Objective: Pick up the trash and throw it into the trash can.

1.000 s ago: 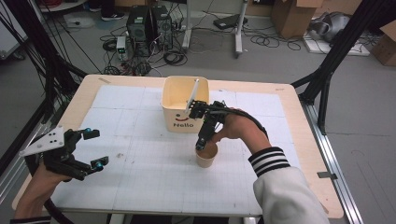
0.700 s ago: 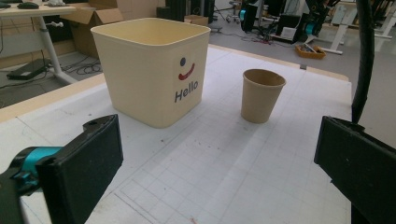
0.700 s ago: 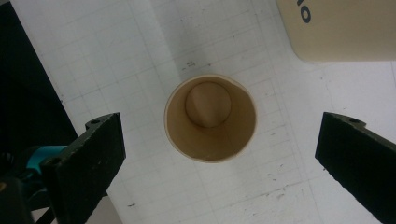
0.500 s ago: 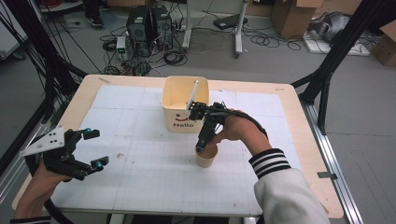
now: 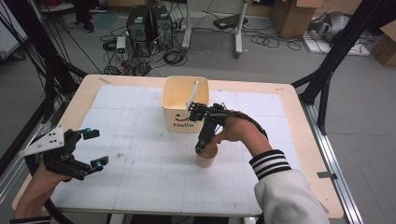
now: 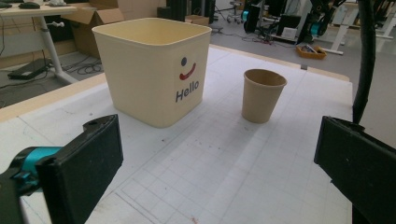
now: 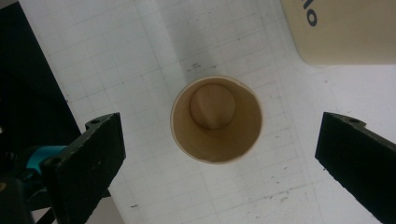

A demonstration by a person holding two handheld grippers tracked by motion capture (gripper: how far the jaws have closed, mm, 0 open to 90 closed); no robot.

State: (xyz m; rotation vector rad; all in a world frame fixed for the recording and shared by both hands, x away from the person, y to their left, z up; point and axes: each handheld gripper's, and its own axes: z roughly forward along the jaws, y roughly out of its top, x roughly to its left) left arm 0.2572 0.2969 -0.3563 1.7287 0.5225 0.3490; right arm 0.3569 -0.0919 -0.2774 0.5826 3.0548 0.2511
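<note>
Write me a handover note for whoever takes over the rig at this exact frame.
Right hand-held gripper: open, poised right above the paper cup, jaws to either side of its rim, nothing held.
Left hand-held gripper: open, idle near the table's left edge.
The cup stands upright and looks empty, beside the cream "Hello" tub, which has a white stick leaning in it.
Done: lined up over the cup.
Left: likely lower, close on the cup, move it.

The black left claw carries teal tips and a grey three-cornered plate; the right sleeve is grey with black-and-white striped cuff.
</note>
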